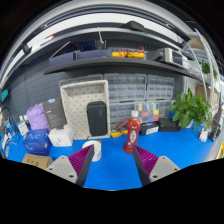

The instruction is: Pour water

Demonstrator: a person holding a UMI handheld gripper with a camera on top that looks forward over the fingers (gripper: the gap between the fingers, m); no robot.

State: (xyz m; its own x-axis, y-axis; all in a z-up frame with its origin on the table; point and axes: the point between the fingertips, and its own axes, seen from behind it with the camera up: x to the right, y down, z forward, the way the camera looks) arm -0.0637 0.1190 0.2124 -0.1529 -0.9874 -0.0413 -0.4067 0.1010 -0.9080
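The gripper [113, 163] hangs above the blue table [110, 172] with its two fingers spread wide and nothing between them, the purple pads [146, 160] facing each other across bare tabletop. Just ahead of the fingers at about one o'clock stands a red bottle-like vessel [131, 133], upright, and at eleven o'clock, close beyond the left finger, sits a small white cup [92, 150]; the two stand apart from each other. Farther back at ten o'clock rises a white box with a dark window [85, 108], a leafy green plant [190, 107] sits out at two o'clock, and a dark shelf [110, 64] runs across at twelve
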